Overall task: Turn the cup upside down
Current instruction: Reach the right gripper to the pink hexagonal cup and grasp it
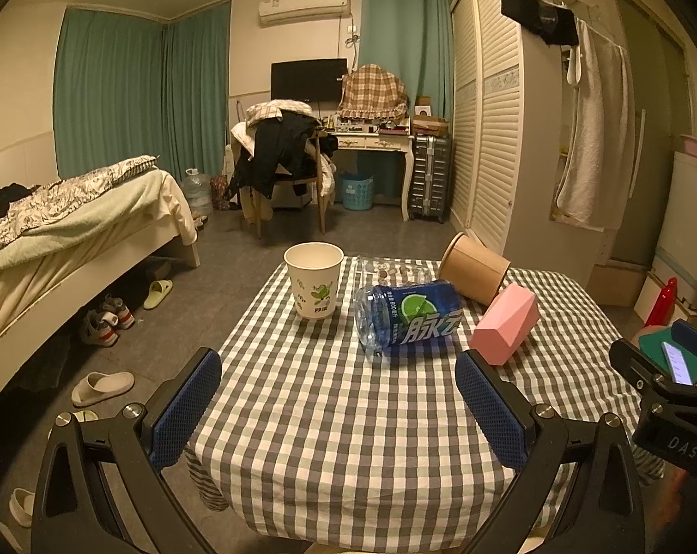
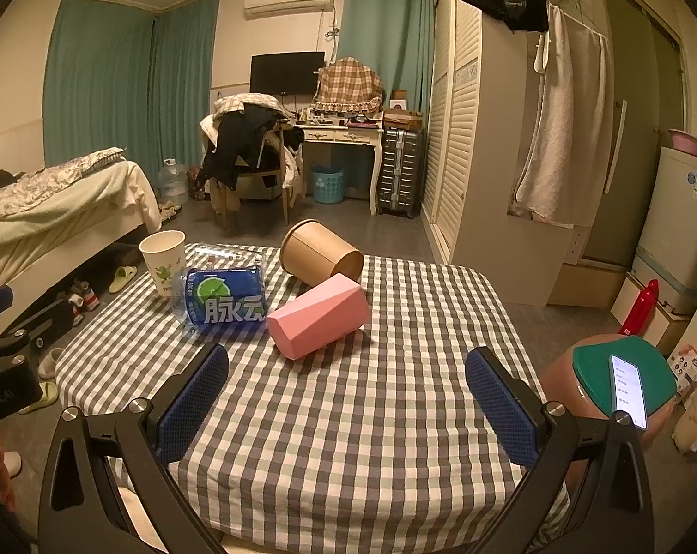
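Bottle (image 1: 406,316) cap end hidden.

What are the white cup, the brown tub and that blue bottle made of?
White cup: likely paper, matte with a printed leaf design and rolled rim. Brown tub: looks like kraft paperboard, dull and uncoated. Blue bottle: clear thin plastic, glossy, with a printed label.

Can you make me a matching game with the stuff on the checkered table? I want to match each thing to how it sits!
Things:
1. white paper cup with green leaf print
2. blue-labelled clear plastic bottle
3. pink faceted box
4. brown cardboard tub

States:
A. tipped over, farthest back
B. lying down, nearest the grippers
C. standing upright, mouth up
D. lying between cup and box

Pairs: 1-C, 2-D, 3-B, 4-A
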The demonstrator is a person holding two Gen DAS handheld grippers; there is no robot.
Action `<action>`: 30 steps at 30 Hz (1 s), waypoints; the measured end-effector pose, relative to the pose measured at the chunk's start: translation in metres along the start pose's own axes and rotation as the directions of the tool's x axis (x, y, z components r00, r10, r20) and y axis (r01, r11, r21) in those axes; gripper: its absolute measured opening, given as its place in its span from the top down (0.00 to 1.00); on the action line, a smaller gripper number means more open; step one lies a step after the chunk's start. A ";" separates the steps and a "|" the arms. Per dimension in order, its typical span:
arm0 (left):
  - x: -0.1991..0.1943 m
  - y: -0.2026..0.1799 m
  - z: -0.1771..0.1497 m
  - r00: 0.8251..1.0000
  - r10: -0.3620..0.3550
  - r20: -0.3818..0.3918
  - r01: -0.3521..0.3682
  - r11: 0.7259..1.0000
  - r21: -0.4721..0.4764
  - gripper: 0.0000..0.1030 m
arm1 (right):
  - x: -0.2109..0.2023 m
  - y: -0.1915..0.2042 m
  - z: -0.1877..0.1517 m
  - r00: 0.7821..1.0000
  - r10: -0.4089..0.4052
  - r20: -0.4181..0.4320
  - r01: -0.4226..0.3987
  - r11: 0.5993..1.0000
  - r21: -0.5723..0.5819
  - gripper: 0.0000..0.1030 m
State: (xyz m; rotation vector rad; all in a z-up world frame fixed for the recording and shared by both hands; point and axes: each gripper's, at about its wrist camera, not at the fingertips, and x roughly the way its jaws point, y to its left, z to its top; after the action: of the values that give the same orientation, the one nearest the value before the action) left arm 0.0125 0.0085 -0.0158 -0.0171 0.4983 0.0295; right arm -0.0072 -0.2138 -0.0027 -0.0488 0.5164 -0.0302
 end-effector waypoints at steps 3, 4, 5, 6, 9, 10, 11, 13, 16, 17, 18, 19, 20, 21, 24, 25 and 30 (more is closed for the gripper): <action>0.011 0.000 0.003 1.000 0.003 -0.016 -0.003 1.000 -0.004 0.00 | 0.009 -0.003 0.003 1.000 -0.011 -0.022 0.012 1.000 0.009 0.00; 0.015 0.001 0.005 1.000 0.004 -0.021 -0.004 1.000 -0.006 0.00 | 0.014 -0.004 0.005 0.999 -0.017 -0.032 0.017 1.000 0.013 0.00; 0.020 0.002 0.006 1.000 0.005 -0.027 -0.005 1.000 -0.007 0.00 | 0.017 -0.004 0.006 0.999 -0.022 -0.040 0.022 1.000 0.016 0.00; 0.024 0.003 0.008 0.999 0.007 -0.032 -0.008 1.000 -0.008 0.00 | 0.023 -0.005 0.008 0.998 -0.030 -0.053 0.031 0.999 0.020 0.00; 0.040 0.007 0.013 0.999 0.017 -0.047 -0.017 1.000 -0.010 0.00 | 0.043 -0.004 0.014 0.994 -0.048 -0.095 0.051 0.998 0.033 0.00; 0.047 0.009 0.016 0.999 0.021 -0.050 -0.022 1.000 -0.009 0.00 | 0.054 -0.003 0.017 0.992 -0.053 -0.118 0.058 0.997 0.041 0.00; 0.052 0.010 0.016 0.998 0.023 -0.052 -0.024 1.000 -0.008 0.00 | 0.062 -0.002 0.020 0.990 -0.054 -0.130 0.060 0.997 0.046 0.00; 0.065 0.014 0.021 0.998 0.023 -0.061 -0.024 1.000 -0.009 0.00 | 0.079 0.002 0.026 0.986 -0.056 -0.158 0.067 0.996 0.062 0.00; 0.084 0.019 0.026 0.997 0.027 -0.075 -0.028 1.000 -0.012 0.00 | 0.112 0.009 0.038 0.976 -0.055 -0.212 0.078 0.992 0.102 0.00; 0.089 0.022 0.027 0.997 0.027 -0.078 -0.028 1.000 -0.014 0.00 | 0.124 0.010 0.040 0.970 -0.057 -0.236 0.087 0.989 0.119 0.00; 0.095 0.024 0.028 0.996 0.026 -0.082 -0.027 1.000 -0.013 0.00 | 0.134 0.011 0.042 0.965 -0.058 -0.255 0.095 0.986 0.136 0.00; 0.100 0.025 0.028 0.996 0.027 -0.087 -0.028 1.000 -0.010 0.00 | 0.149 0.014 0.043 0.959 -0.054 -0.279 0.102 0.982 0.161 0.00; 0.104 0.027 0.028 0.996 0.029 -0.090 -0.030 1.000 -0.006 0.00 | 0.158 0.016 0.042 0.954 -0.054 -0.295 0.108 0.979 0.172 0.00; 0.108 0.029 0.028 0.995 0.032 -0.092 -0.032 0.999 -0.003 0.00 | 0.166 0.017 0.042 0.948 -0.058 -0.312 0.118 0.977 0.179 0.00; 0.122 0.033 0.025 0.994 0.036 -0.106 -0.036 0.999 0.000 0.00 | 0.192 0.023 0.037 0.929 -0.068 -0.363 0.146 0.971 0.192 0.00; 0.126 0.036 0.023 0.993 0.035 -0.114 -0.035 0.999 -0.002 0.00 | 0.201 0.026 0.034 0.923 -0.076 -0.377 0.157 0.970 0.187 0.00; 0.138 0.043 0.019 0.990 0.022 -0.136 -0.026 0.999 -0.021 0.00 | 0.219 0.027 0.025 0.921 -0.083 -0.381 0.176 0.960 0.216 0.06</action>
State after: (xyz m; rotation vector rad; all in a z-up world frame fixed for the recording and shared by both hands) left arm 0.1414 0.0557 -0.0661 -0.0360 0.6347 0.0579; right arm 0.1961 -0.1944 -0.0901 0.1702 0.8834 -0.2386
